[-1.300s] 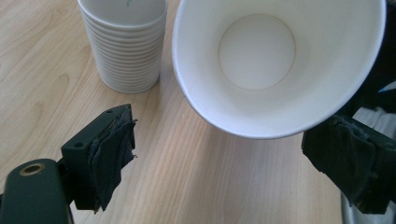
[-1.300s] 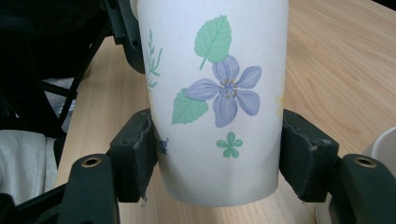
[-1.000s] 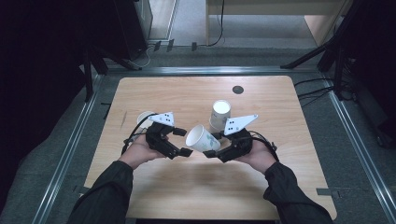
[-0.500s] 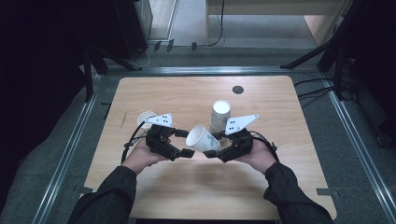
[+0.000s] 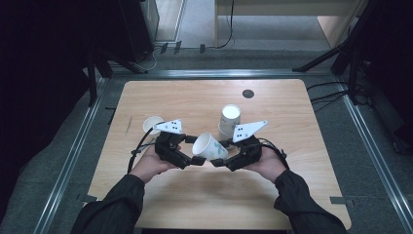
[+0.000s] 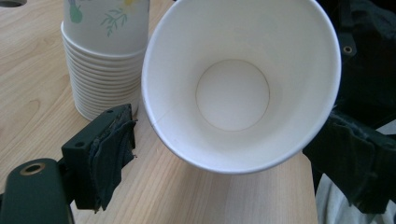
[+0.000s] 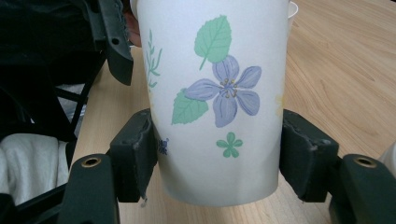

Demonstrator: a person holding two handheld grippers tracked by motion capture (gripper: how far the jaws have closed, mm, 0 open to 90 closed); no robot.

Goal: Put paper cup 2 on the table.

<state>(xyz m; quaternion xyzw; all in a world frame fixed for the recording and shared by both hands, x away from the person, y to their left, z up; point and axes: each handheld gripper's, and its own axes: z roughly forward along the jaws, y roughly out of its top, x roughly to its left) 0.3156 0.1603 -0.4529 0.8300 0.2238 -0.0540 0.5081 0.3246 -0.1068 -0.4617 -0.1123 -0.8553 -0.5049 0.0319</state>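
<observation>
Unmoved since before: right gripper (image 5: 220, 160) clamped on flowered, unlettered paper cup (image 5: 209, 146), left gripper (image 5: 196, 159) jaws apart, mid pale-wood desk (image 5: 292, 112).

The high view looks forward and down from above the person's side, taking in the whole tabletop (image 5: 272, 195). Each tongs camera sits low and very close, facing the other across one tilted paper cup (image 5: 209, 146), which all views share.

A stack of flowered paper cups (image 5: 229, 121) stands upright on the wooden table (image 5: 292, 195), just past centre. A lone white cup (image 5: 151, 124) sits toward nine o'clock, a dark round spot (image 5: 248, 93) toward twelve.
</observation>
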